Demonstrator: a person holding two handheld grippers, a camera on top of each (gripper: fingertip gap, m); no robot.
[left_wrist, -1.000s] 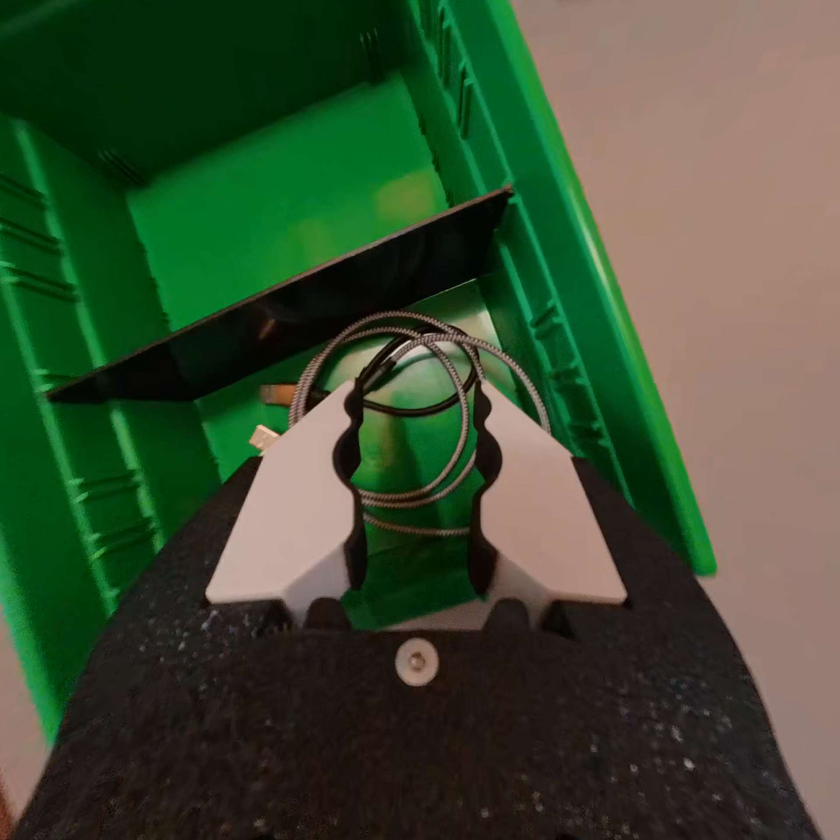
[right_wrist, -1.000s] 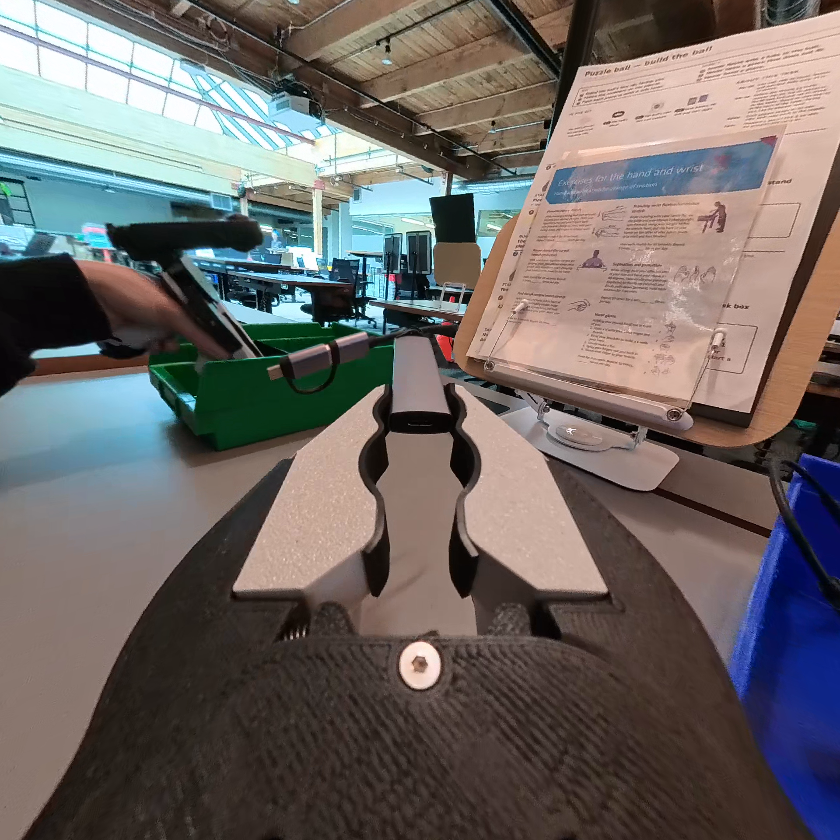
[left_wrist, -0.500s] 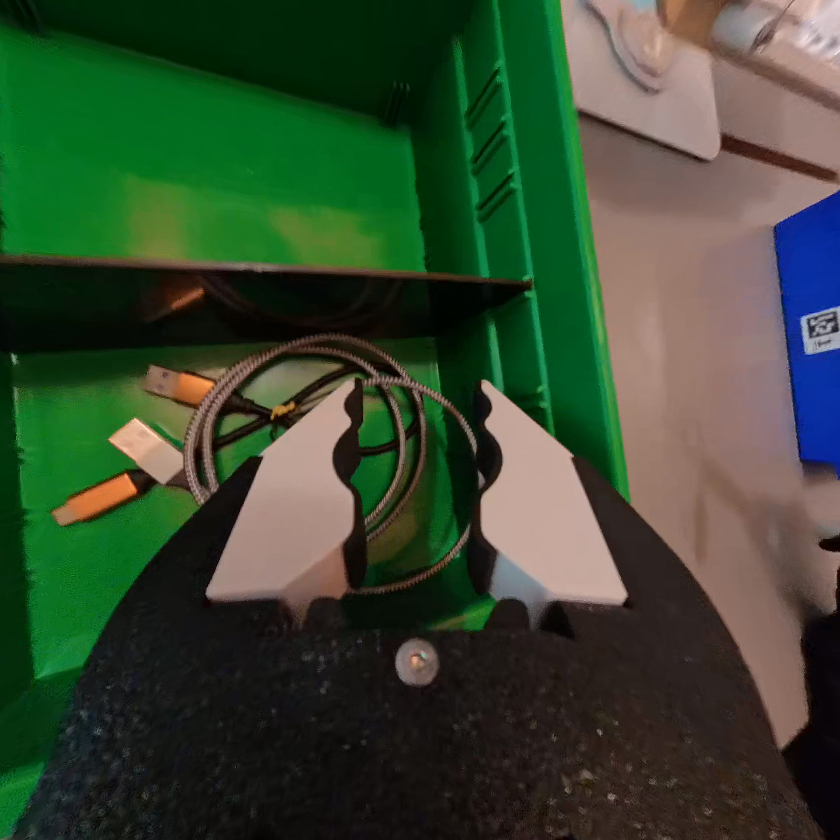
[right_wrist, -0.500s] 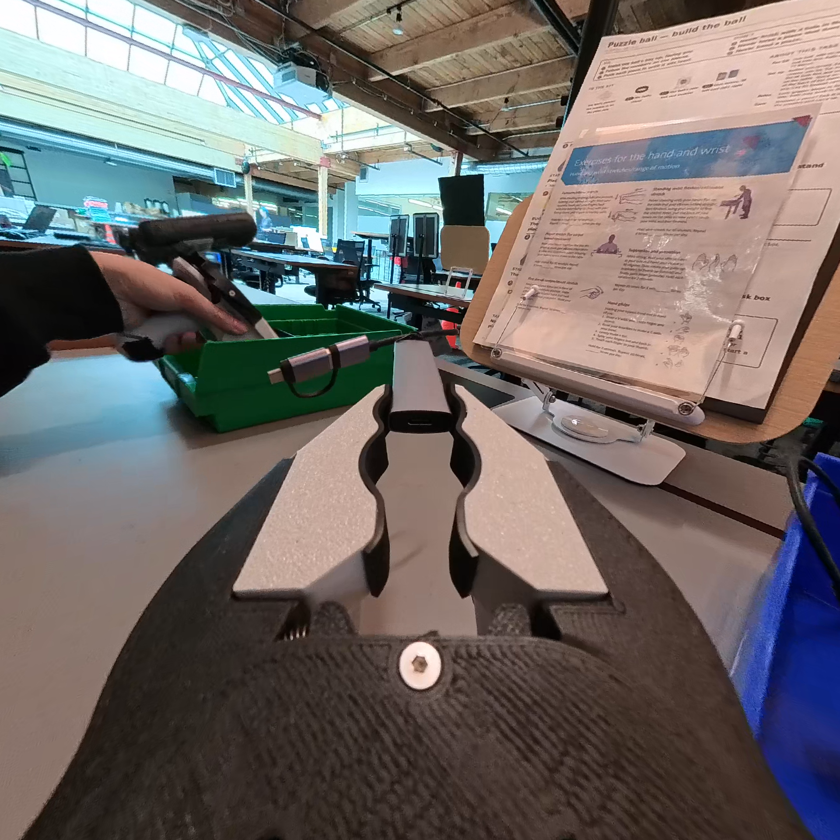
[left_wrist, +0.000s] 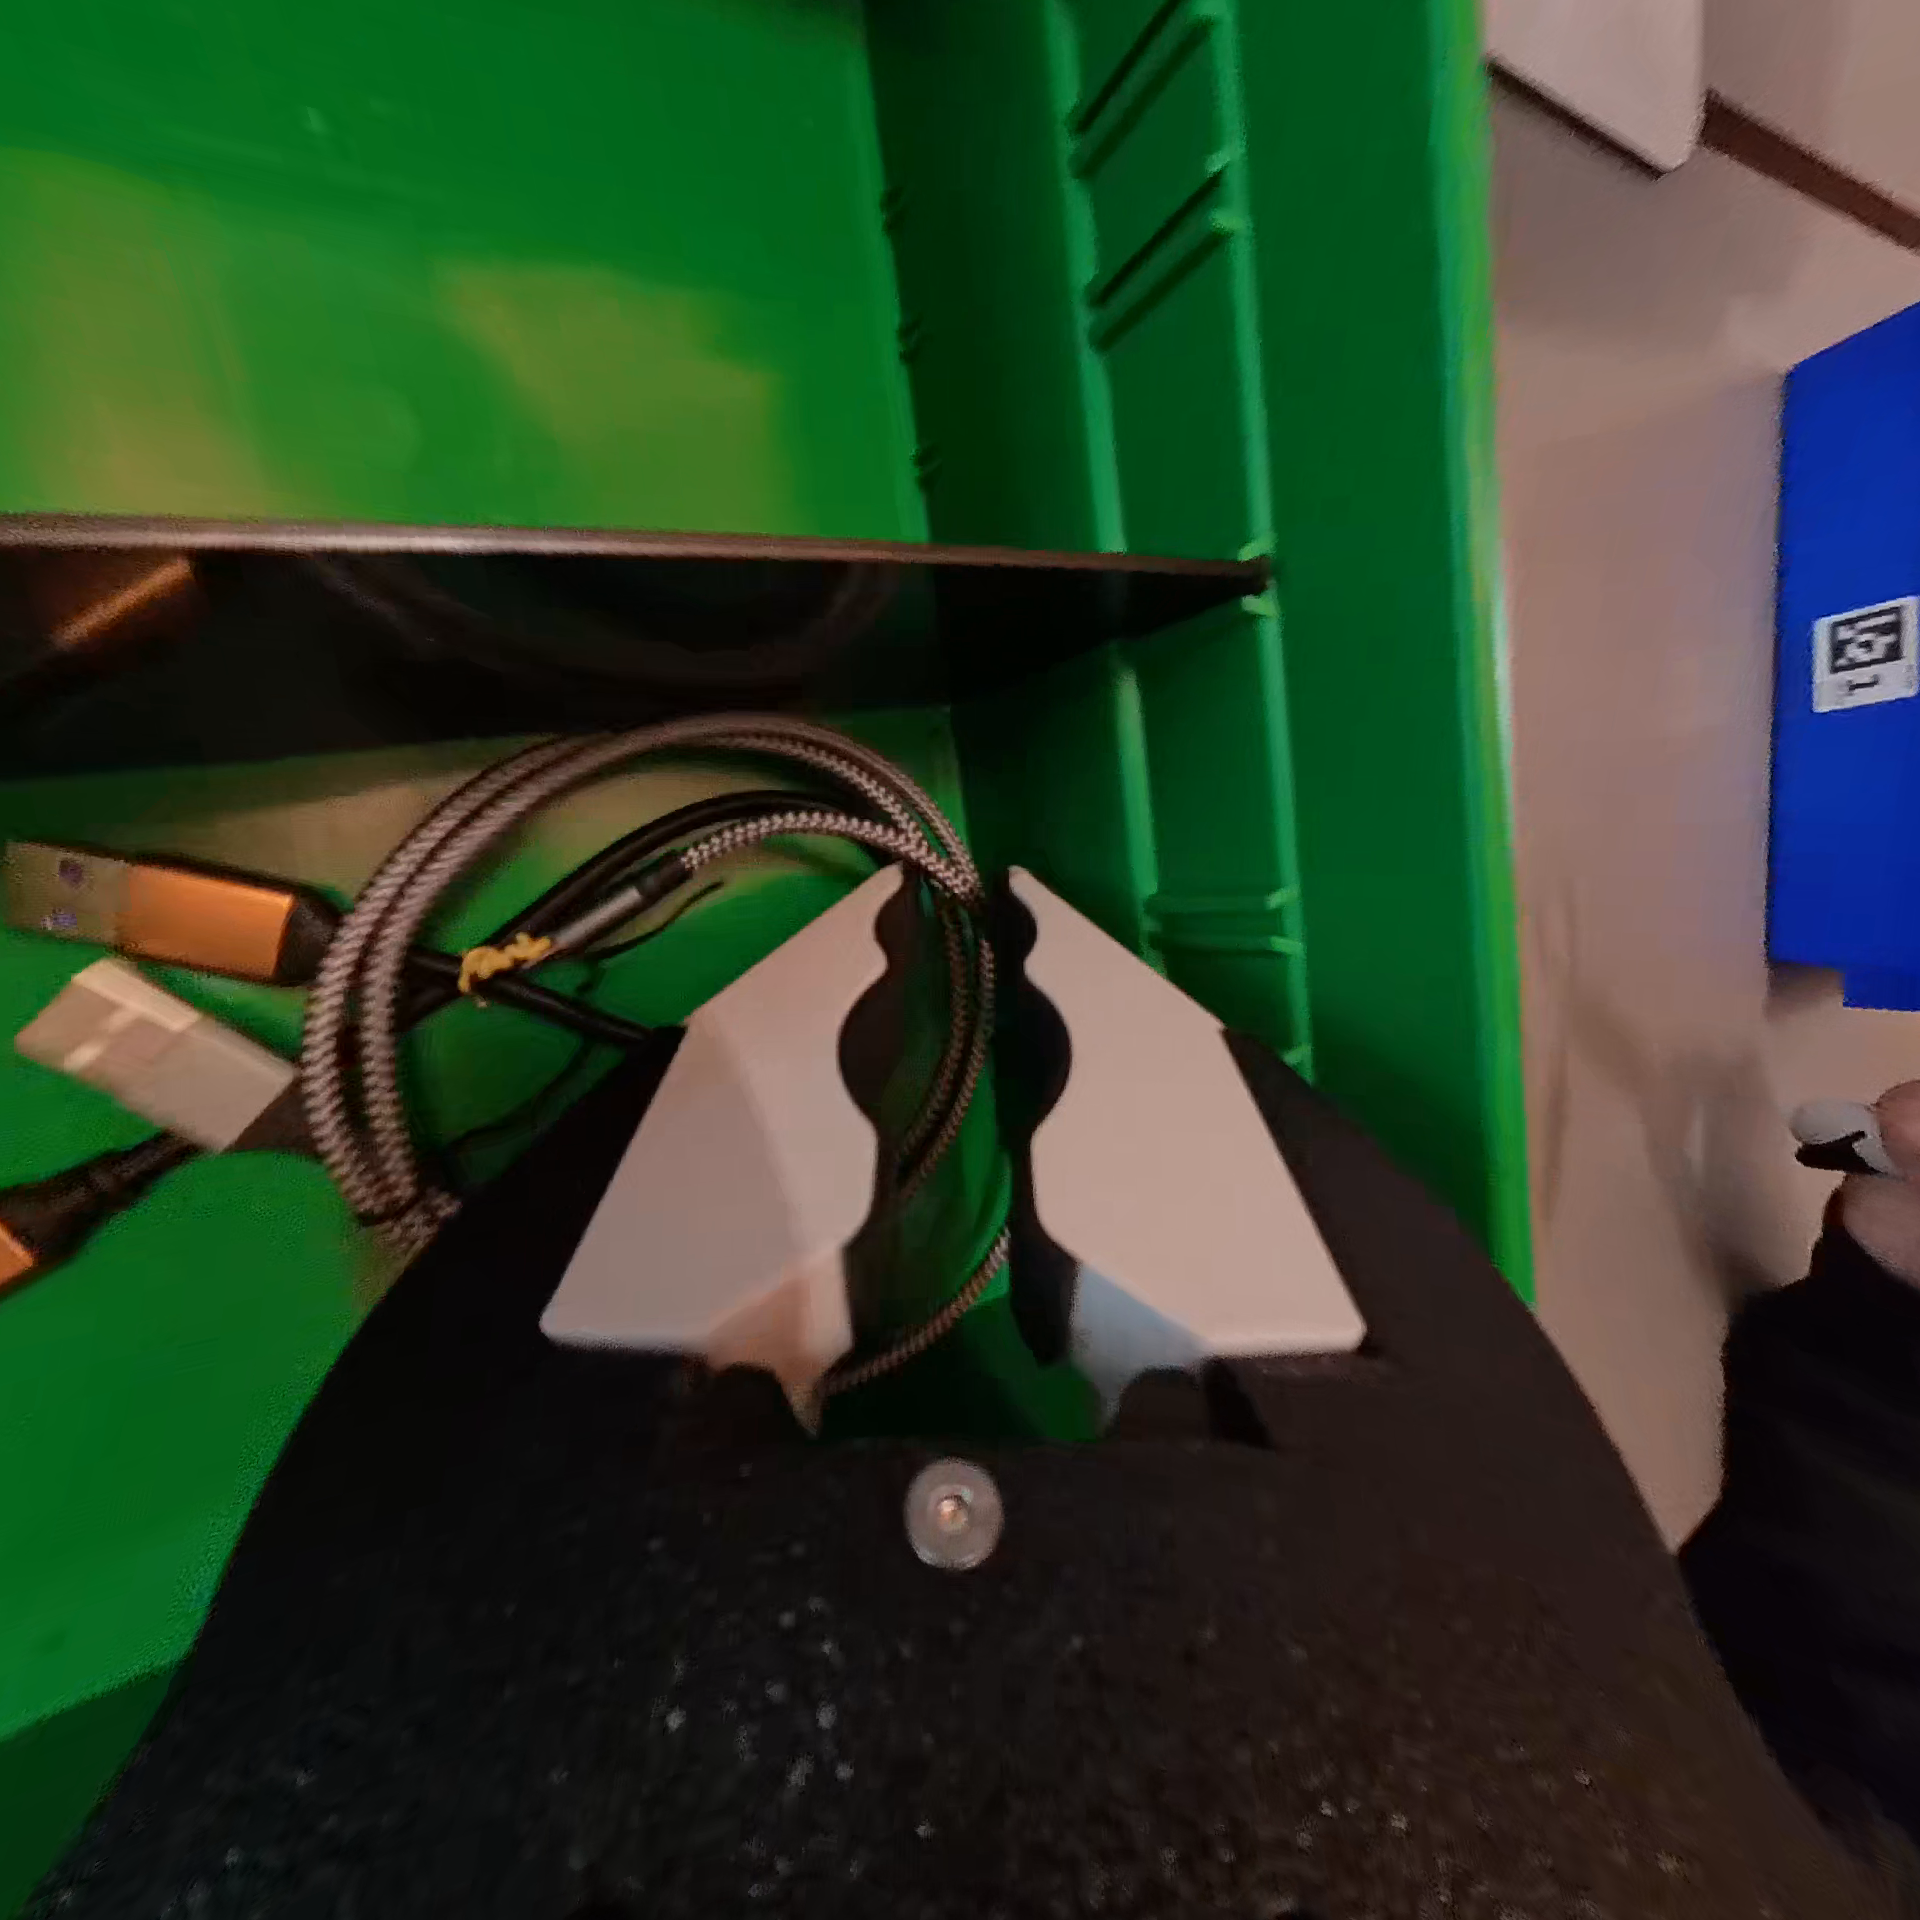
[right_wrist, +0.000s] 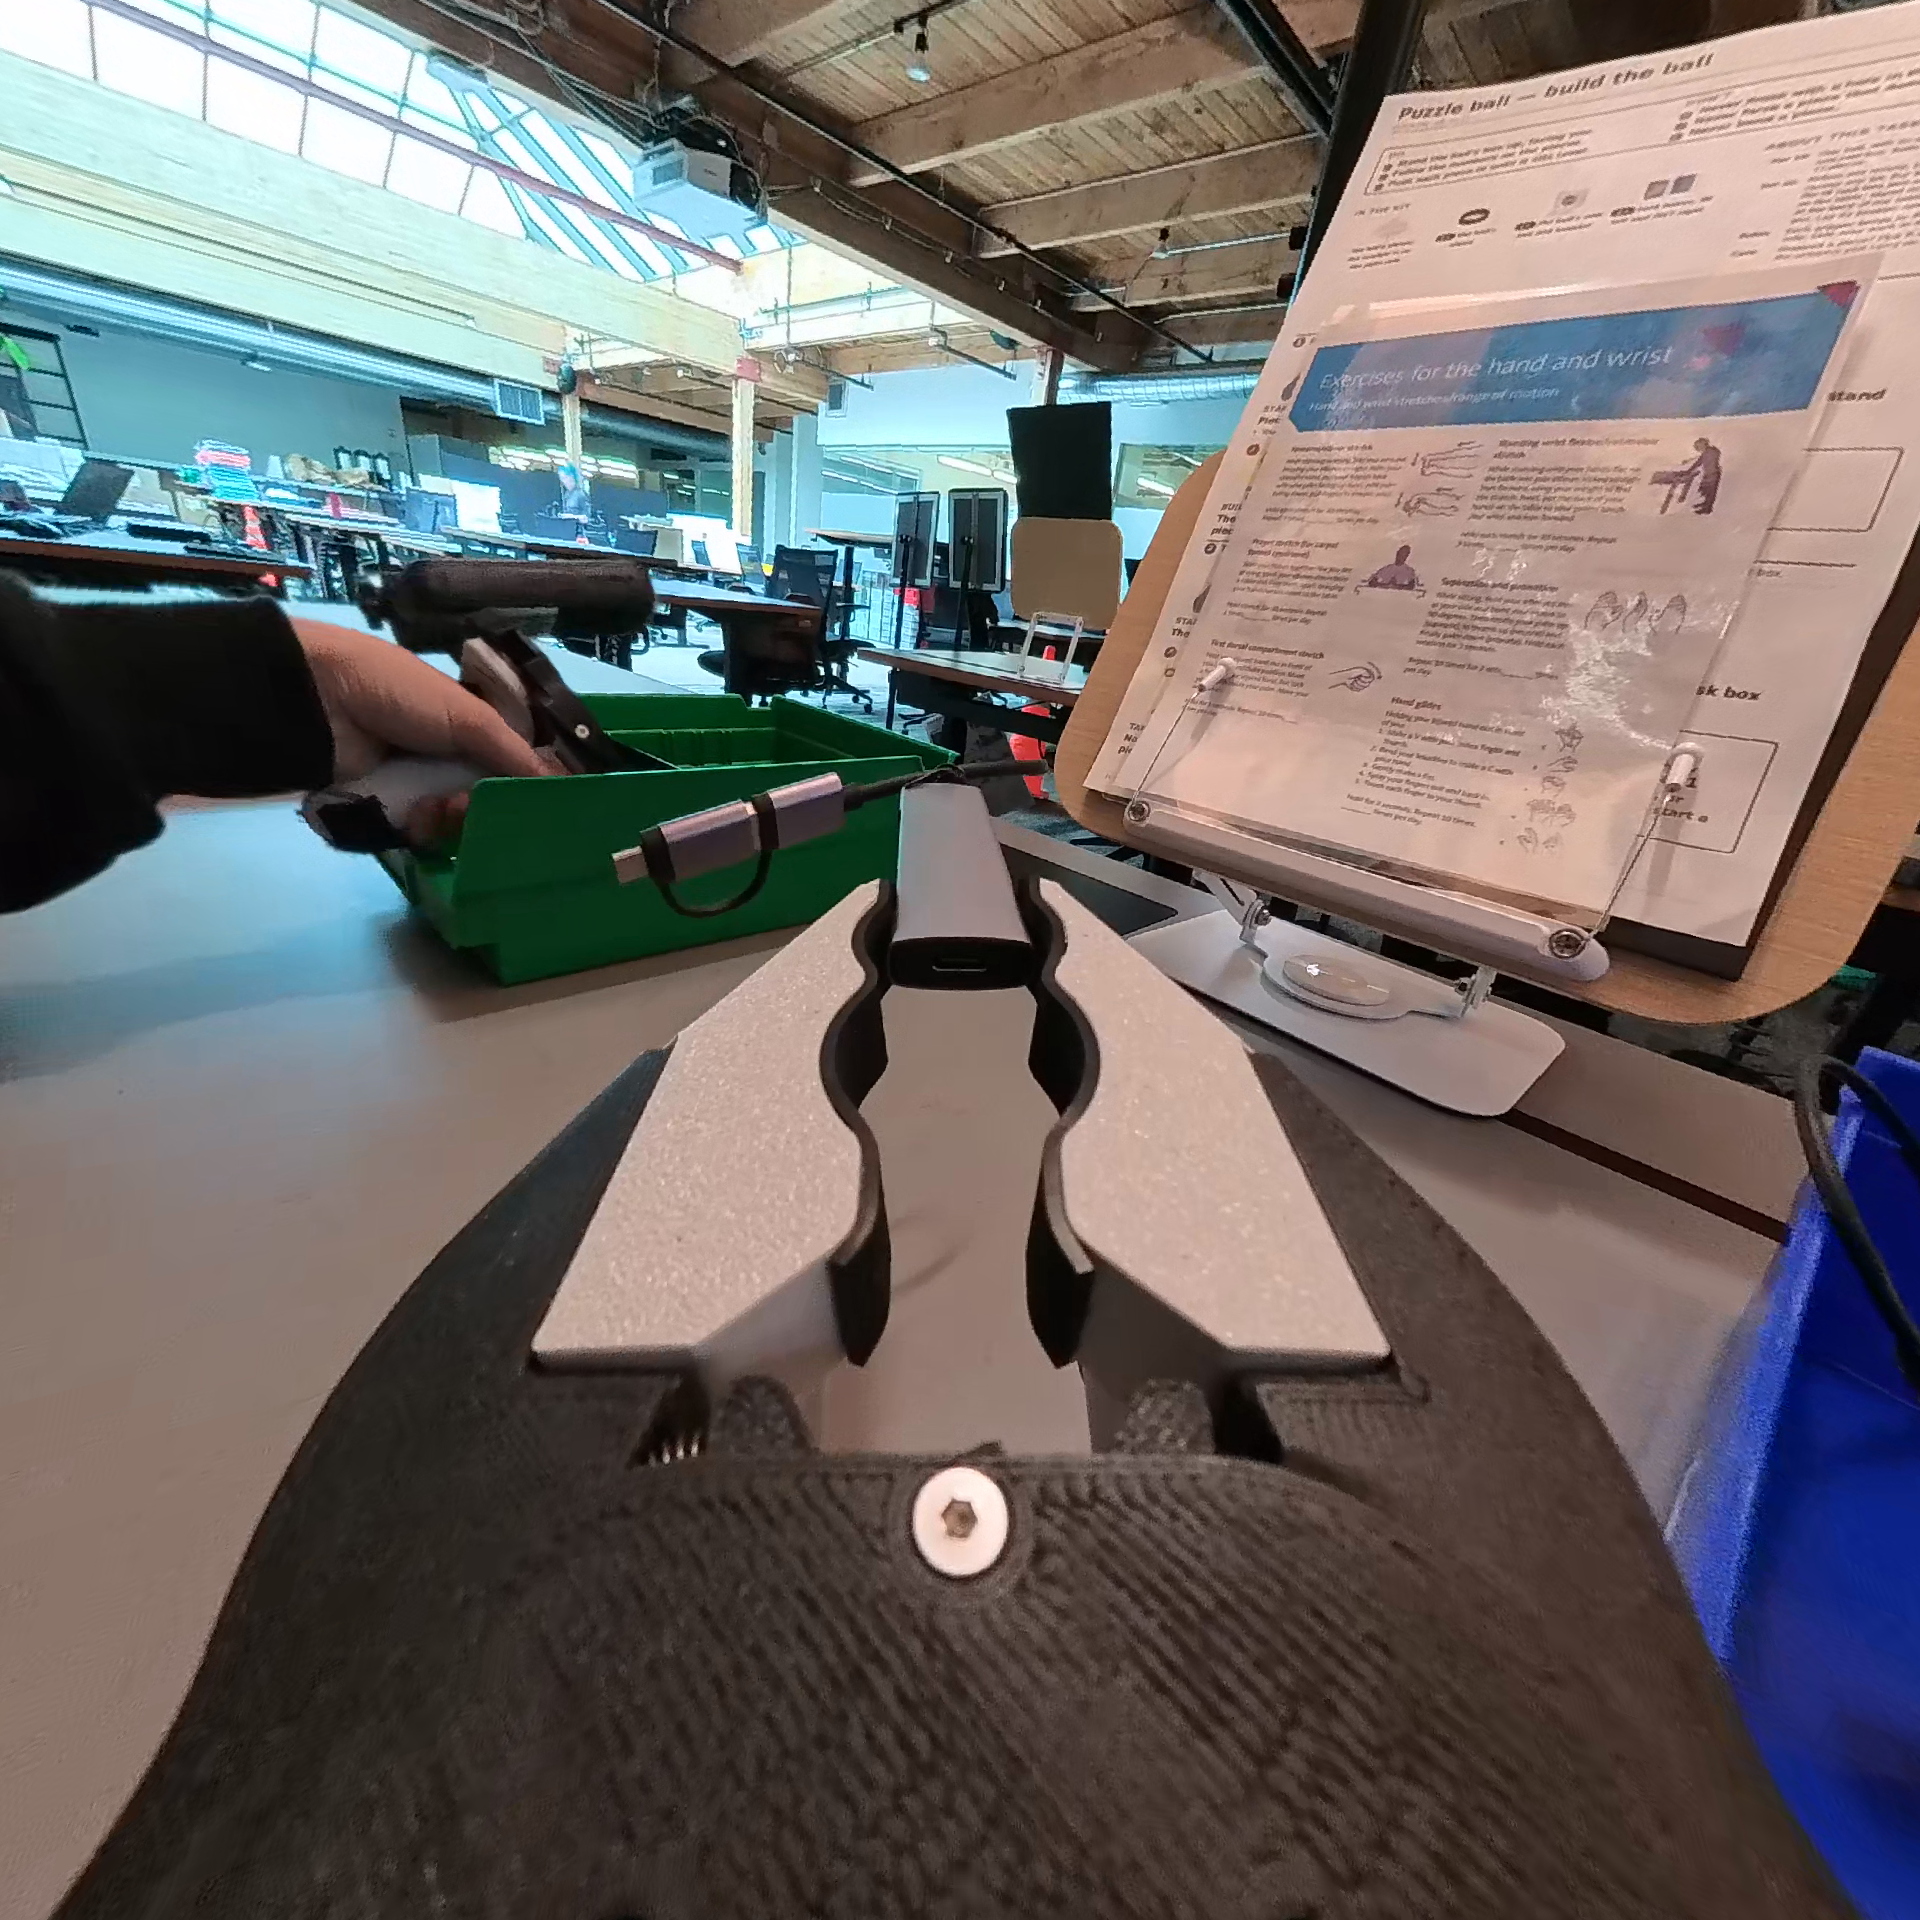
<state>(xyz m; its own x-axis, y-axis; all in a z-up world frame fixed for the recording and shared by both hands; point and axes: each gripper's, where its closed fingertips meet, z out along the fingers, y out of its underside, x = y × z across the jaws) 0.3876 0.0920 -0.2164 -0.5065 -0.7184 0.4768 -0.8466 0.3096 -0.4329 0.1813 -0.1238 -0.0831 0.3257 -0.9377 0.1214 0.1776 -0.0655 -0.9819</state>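
My left gripper (left_wrist: 957, 883) is inside a green bin (left_wrist: 1351, 520), in the compartment on the near side of a black divider (left_wrist: 623, 540). Its jaws are nearly closed on a loop of a coiled grey braided cable (left_wrist: 727, 743) that runs between the fingers. An orange USB plug (left_wrist: 208, 920) and a silver plug (left_wrist: 145, 1049) lie to the left. My right gripper (right_wrist: 961, 904) is shut on a silver-grey adapter block (right_wrist: 951, 873) and holds it above the table. The adapter's short cable ends in a grey plug (right_wrist: 748, 831) hanging in the air. The left gripper (right_wrist: 561, 717) also shows in the right wrist view, dipped into the green bin (right_wrist: 582, 883).
A document stand (right_wrist: 1455, 582) with printed sheets stands on the grey table (right_wrist: 208, 1143) at the right. A blue bin (right_wrist: 1818, 1455) with a black cable sits at the near right; it also shows in the left wrist view (left_wrist: 1849, 727). A hand (right_wrist: 405, 717) holds the left gripper. Across from one pair of fingers to the other is roughly 35 centimetres. The left tips stand about 10 centimetres off the orange USB plug (left_wrist: 208, 920).
The left gripper has moved lower and closer to the cable coil, and its jaws have closed from wide open onto a cable loop. The right gripper has kept its hold and barely shifted.
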